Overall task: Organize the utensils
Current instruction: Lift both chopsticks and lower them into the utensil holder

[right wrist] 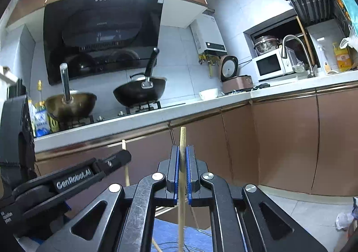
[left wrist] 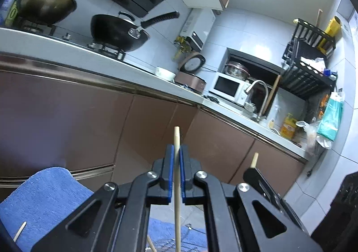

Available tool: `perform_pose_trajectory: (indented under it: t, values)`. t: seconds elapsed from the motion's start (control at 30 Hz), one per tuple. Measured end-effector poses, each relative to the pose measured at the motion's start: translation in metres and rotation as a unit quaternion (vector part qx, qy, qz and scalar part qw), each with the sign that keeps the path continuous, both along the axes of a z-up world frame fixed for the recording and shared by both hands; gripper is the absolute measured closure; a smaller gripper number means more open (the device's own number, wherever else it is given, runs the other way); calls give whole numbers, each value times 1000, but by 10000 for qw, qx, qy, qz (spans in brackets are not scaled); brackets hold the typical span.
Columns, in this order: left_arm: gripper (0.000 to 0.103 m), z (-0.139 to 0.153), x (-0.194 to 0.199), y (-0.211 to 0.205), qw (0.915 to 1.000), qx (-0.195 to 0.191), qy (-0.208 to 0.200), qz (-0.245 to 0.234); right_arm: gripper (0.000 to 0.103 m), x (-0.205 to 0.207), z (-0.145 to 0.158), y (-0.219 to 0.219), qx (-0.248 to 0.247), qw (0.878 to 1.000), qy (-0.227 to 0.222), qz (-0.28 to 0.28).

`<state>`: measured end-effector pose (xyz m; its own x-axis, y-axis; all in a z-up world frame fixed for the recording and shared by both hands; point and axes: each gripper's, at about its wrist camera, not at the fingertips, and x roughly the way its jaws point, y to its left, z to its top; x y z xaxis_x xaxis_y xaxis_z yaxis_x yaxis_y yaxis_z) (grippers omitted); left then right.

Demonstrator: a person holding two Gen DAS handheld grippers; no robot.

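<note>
Left gripper (left wrist: 176,151) clamped on a pale wooden chopstick (left wrist: 177,175), blue pads (left wrist: 171,169) pressing it from both sides. Stick upright, tip poking above the fingertips, lower end running down out of frame. Right gripper (right wrist: 183,151) same story: clamped on a second chopstick (right wrist: 182,175), held upright between its blue pads (right wrist: 176,171), tip just above the fingertips.

Both grippers side by side, aimed roughly level at brown cabinet doors (right wrist: 284,140) under a white countertop (right wrist: 156,115). Each visible in the other's view: right one at the lower right of the left view with its stick tip showing, left one at the lower left of the right view.

Blue towel (left wrist: 44,198) below the grippers; another loose chopstick (left wrist: 20,230) lying on it at lower left. More stick ends visible low between the linkages, count unclear.

On the countertop: black wok (right wrist: 139,90) and brass-coloured pan (right wrist: 70,102) on the hob, white bowl (right wrist: 208,93), rice cooker (right wrist: 235,77), microwave (right wrist: 271,63), faucet (right wrist: 295,50).
</note>
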<state>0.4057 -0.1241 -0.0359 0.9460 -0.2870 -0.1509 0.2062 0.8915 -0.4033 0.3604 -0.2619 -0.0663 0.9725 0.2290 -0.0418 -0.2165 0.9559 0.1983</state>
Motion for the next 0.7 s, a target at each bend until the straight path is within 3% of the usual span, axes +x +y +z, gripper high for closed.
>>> perform_pose_trajectory:
  t: [0.23,0.7]
  values:
    - [99,-23,7,4,9998,-110,152,100,97,5,-11,0,-55,9999,117,-38]
    - [98,-30,9,10,9994,-244,107,218,97,-1,8,6,-37,9999,-132,16]
